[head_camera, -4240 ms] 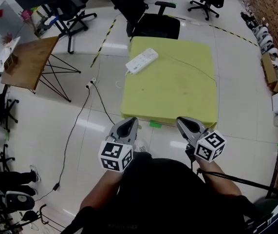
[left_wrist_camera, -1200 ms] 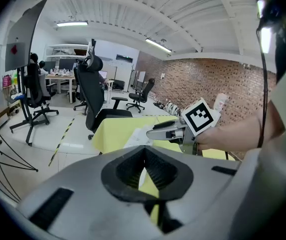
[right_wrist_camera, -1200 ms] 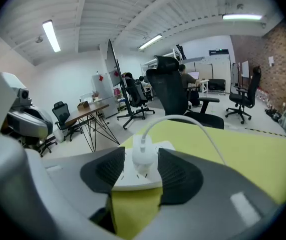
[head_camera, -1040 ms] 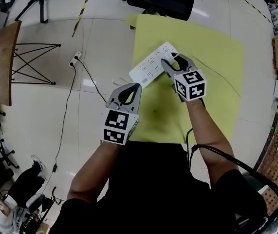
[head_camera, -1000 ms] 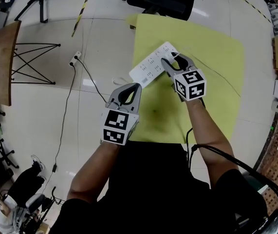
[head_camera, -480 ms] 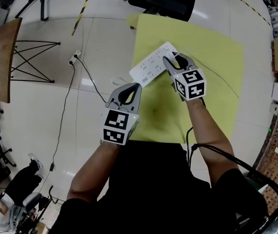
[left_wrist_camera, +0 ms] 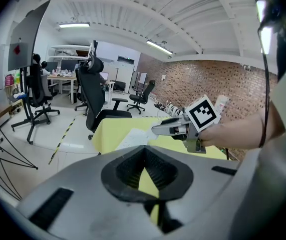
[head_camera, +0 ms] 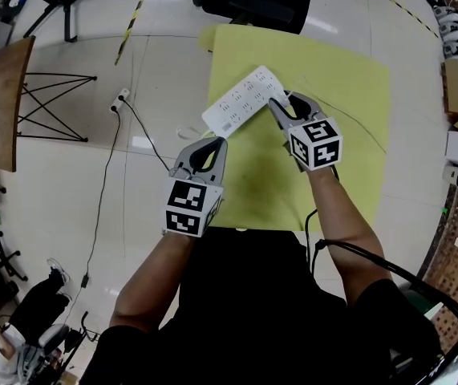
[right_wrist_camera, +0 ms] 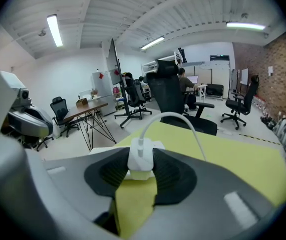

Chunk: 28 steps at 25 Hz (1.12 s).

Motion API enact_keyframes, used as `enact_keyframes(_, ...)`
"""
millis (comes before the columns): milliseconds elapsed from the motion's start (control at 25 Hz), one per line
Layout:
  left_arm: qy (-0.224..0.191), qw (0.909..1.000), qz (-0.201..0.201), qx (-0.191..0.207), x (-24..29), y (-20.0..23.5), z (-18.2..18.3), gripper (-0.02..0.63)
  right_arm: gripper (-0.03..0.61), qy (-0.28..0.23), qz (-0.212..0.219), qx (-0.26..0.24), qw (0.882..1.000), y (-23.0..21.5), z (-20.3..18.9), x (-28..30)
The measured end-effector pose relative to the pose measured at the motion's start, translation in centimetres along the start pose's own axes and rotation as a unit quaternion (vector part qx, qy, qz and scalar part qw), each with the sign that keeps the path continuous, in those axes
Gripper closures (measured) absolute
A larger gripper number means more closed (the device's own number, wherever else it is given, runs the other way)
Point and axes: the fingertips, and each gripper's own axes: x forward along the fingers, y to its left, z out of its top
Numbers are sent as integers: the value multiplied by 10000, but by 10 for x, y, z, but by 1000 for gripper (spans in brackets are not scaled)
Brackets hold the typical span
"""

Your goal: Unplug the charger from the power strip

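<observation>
Right tongs (head_camera: 281, 104) just closed, now clamped on charger (right_wrist_camera: 140, 154), nudged up slightly. Strip (head_camera: 241, 99) on yellow surface (head_camera: 349, 135), long axis diagonal, just left of tips; prongs out? can't tell. Left tongs (head_camera: 212, 145) shut, empty, farther back.

power strip (head_camera: 241, 99) ahead, open tabletop (head_camera: 341, 95) beside

bench (head_camera: 261, 175): yellow-green cover, squarish, standing on a pale glossy floor (head_camera: 156, 62) | on it: white power strip (head_camera: 237, 101), askew across the far left part, its near end at the bench's left edge | also on it: thin pale cable (head_camera: 357, 112) curving over the far right part
</observation>
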Motion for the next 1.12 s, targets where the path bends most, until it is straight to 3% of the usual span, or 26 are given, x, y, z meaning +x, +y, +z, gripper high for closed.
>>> enact_keyframes(160, -61, 10000, -4, 39, 0, -18, 3, 607, 440, 27, -6, 199, 9998, -8, -17, -25)
enact_keyframes(360, -80, 9999, -16, 96, -4, -46, 2, 607, 440, 176, 140, 1126, 9934, -22, -65, -58)
enact_keyframes(520, -102, 9999, 71, 47, -11, -59, 2, 607, 440, 422, 224, 1336, 9899, -25, -102, -83)
enact_keyframes(760, -108, 9990, 418, -85, -23, -56, -4, 607, 440, 530, 589, 2122, 9740, -15, -134, -100)
enact_keyframes(1120, -163, 9988, 467, 35, -36, -93, -4, 607, 440, 864, 1074, 2346, 9623, 6, -164, -121)
